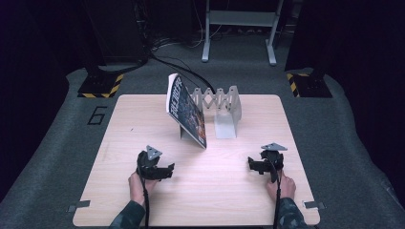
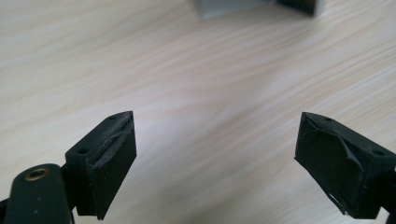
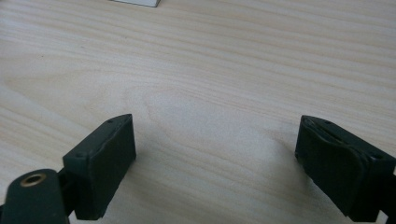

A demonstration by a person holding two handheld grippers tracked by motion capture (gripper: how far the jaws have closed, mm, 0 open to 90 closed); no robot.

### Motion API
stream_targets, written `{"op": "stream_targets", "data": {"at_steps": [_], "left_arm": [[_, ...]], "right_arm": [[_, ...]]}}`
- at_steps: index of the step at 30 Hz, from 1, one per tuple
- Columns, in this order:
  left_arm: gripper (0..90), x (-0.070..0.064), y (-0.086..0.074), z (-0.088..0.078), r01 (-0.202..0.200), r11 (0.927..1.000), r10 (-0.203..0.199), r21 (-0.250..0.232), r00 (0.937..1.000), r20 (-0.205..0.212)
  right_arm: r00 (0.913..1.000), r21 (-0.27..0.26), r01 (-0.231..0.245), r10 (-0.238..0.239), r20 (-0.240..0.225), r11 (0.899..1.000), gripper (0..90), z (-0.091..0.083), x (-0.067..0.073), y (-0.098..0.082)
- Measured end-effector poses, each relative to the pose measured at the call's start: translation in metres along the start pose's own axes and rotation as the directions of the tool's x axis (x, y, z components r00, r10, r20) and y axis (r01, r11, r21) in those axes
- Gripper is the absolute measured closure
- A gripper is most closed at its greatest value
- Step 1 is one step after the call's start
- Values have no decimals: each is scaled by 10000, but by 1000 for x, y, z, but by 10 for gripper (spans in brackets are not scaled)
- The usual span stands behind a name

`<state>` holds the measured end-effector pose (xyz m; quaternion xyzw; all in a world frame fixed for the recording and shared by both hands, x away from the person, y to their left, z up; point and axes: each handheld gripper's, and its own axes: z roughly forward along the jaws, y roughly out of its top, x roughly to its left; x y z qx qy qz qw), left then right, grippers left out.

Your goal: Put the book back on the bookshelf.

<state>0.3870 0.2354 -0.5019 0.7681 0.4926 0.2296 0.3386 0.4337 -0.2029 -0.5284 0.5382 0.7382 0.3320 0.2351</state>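
Note:
A book with a colourful cover leans tilted against a grey accordion-style rack at the middle back of the wooden table. My left gripper rests low on the table in front of the book and to its left. In the left gripper view its jaws stand wide apart over bare wood, left gripper holding nothing. My right gripper lies near the table's right front. Its jaws are also wide apart over bare wood, right gripper with nothing between them.
The rack's flat grey base plates lie in front of it; a corner of one base plate shows in the left gripper view. Metal brackets sit at the table's front corners. Cables and stand feet lie on the floor behind.

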Motion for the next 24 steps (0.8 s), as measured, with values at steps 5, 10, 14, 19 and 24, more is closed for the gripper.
{"op": "stream_targets", "data": {"at_steps": [5,10,14,19,24], "left_arm": [[131,20,-20,-2,552,9979,-538,327,9976,-435],[132,28,-31,-3,840,9959,-816,328,9943,-687],[136,31,-39,-2,1056,9943,-1045,150,9926,-612],[142,32,-42,-2,913,9958,-917,-106,9937,-646],[142,32,-42,-2,901,9959,-905,-99,9938,-648]], "right_arm": [[10000,-4,3,-3,-2,10000,113,0,0,0],[10000,-6,9,-9,-1,10000,113,0,0,0],[10000,-4,7,-7,0,10000,113,0,0,0],[10000,-4,7,-7,0,10000,113,0,0,0],[10000,-6,10,-10,-2,10000,113,0,0,0]]}}
